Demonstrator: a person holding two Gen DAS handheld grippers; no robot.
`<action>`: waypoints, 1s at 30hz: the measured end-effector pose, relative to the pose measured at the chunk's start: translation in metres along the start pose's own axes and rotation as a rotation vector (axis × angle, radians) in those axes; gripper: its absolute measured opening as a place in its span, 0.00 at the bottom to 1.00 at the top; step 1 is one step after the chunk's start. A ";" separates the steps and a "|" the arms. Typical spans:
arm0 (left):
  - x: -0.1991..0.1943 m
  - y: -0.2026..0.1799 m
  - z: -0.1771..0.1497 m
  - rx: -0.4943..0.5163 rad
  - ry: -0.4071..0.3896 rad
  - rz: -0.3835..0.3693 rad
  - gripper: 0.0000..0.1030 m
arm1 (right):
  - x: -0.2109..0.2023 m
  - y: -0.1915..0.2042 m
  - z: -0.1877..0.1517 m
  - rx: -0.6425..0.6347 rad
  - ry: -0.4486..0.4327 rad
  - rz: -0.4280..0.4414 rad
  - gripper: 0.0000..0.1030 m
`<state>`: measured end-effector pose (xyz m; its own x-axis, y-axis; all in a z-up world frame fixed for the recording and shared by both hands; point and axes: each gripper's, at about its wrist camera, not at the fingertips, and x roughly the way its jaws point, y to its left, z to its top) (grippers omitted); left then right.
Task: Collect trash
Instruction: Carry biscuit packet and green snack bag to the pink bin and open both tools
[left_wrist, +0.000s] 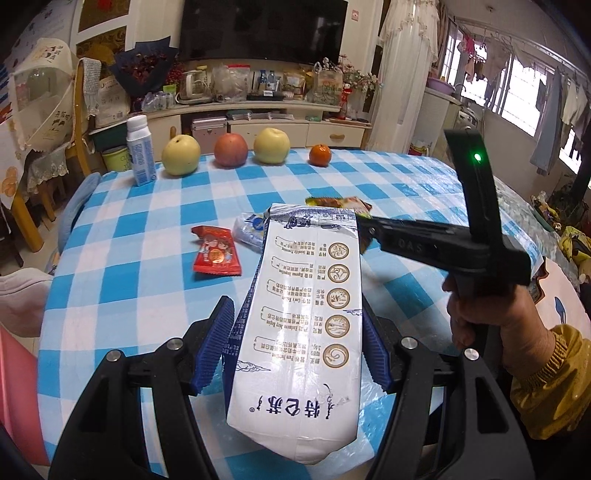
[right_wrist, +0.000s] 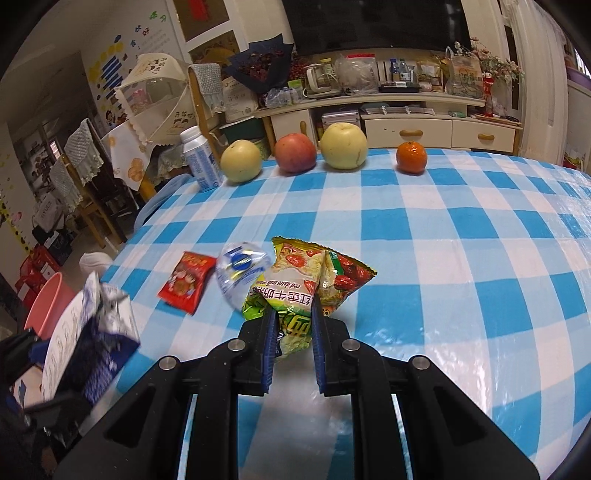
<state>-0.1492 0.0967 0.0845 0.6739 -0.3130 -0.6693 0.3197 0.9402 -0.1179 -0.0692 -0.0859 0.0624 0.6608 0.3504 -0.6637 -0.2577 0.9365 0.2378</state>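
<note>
My left gripper (left_wrist: 301, 332) is shut on a white and blue milk carton (left_wrist: 303, 325), held above the checked table; the carton also shows blurred at the left of the right wrist view (right_wrist: 96, 332). My right gripper (right_wrist: 293, 325) is shut on a green and red snack wrapper (right_wrist: 295, 280); part of that wrapper peeks out behind the carton (left_wrist: 338, 203). A red candy wrapper (left_wrist: 216, 254) (right_wrist: 186, 282) and a crumpled clear plastic wrapper (left_wrist: 249, 229) (right_wrist: 240, 273) lie on the tablecloth.
Along the table's far edge stand a small milk bottle (left_wrist: 139, 149), two pears (left_wrist: 181, 155) (left_wrist: 271, 146), an apple (left_wrist: 231, 149) and an orange (left_wrist: 320, 155). A pink bucket (right_wrist: 50, 306) sits on the floor left of the table. The table (right_wrist: 443, 258) has a blue checked cloth.
</note>
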 end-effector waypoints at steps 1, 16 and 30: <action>-0.005 0.004 -0.001 -0.004 -0.009 0.004 0.64 | -0.003 0.004 -0.002 -0.005 -0.001 0.005 0.17; -0.076 0.079 -0.018 -0.140 -0.141 0.113 0.64 | -0.035 0.093 -0.015 -0.116 -0.021 0.119 0.17; -0.159 0.215 -0.075 -0.434 -0.233 0.420 0.64 | -0.024 0.294 -0.014 -0.371 -0.001 0.416 0.17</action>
<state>-0.2376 0.3584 0.1101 0.8254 0.1179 -0.5521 -0.2678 0.9427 -0.1992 -0.1710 0.1806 0.1383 0.4511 0.6898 -0.5663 -0.7280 0.6514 0.2138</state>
